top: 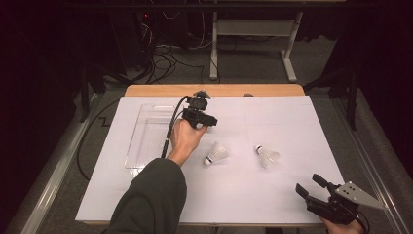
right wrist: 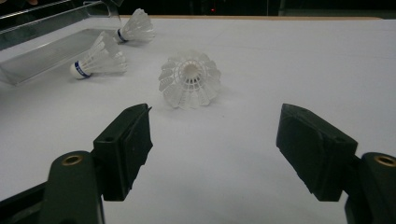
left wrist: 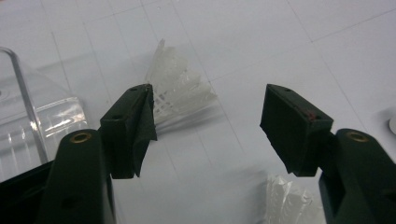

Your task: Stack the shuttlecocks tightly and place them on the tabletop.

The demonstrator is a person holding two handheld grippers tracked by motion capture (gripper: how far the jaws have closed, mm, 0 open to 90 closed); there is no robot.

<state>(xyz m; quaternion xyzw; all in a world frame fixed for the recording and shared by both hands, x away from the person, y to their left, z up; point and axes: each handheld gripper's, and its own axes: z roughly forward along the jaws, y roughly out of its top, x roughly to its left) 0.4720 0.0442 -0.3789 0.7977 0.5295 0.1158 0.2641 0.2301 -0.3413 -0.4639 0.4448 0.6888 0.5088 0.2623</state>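
Note:
Three white shuttlecocks lie on the white table sheet. One shuttlecock (left wrist: 180,91) lies beside the clear tray (top: 131,156), just beyond my left gripper (left wrist: 210,100), which hangs open above it with nothing between its jaws. In the high view the left gripper (top: 200,119) and hand hide that one. A blue-banded shuttlecock (top: 215,153) lies on its side mid-table. Another shuttlecock (top: 267,156) lies to its right, and its skirt faces my right gripper (right wrist: 215,114). That right gripper (top: 308,183) rests open and empty near the front right corner.
The clear tray (right wrist: 46,51) sits on the left half of the sheet and looks empty. A wooden table edge (top: 214,90) runs along the back. Cables (top: 165,61) and a table frame (top: 253,29) stand on the floor beyond.

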